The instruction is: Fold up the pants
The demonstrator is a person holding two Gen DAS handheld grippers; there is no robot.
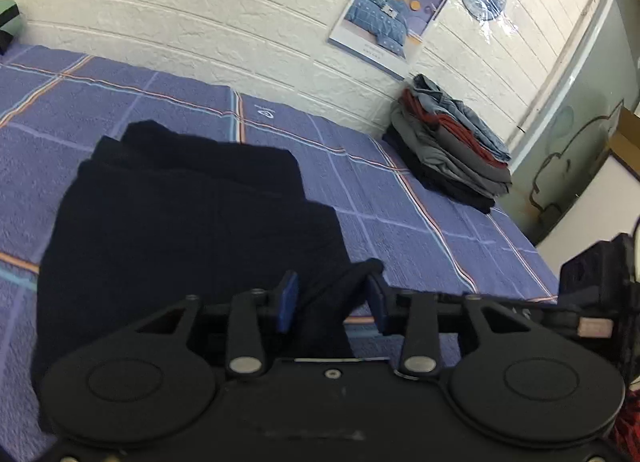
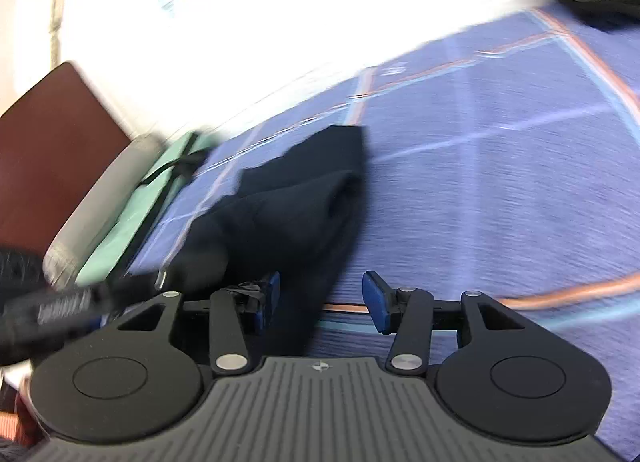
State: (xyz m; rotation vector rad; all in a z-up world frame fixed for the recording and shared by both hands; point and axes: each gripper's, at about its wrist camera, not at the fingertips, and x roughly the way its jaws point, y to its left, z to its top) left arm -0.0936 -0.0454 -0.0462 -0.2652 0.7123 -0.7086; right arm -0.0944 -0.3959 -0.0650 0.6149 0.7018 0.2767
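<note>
Both wrist views low over bedspread [image 1: 400, 197]

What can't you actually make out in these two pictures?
- Pants, left wrist view: near edge hidden behind the left claw.
- Clothes pile, left wrist view: too small to count pieces.
- Right wrist view: motion blur smears the wall and the green thing.
- Right claw: pants' lower part hidden behind it.

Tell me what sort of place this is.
Most likely a bedroom: a bed with a purple checked sheet, dark pants laid on it, a stack of folded clothes against the wall.
</note>
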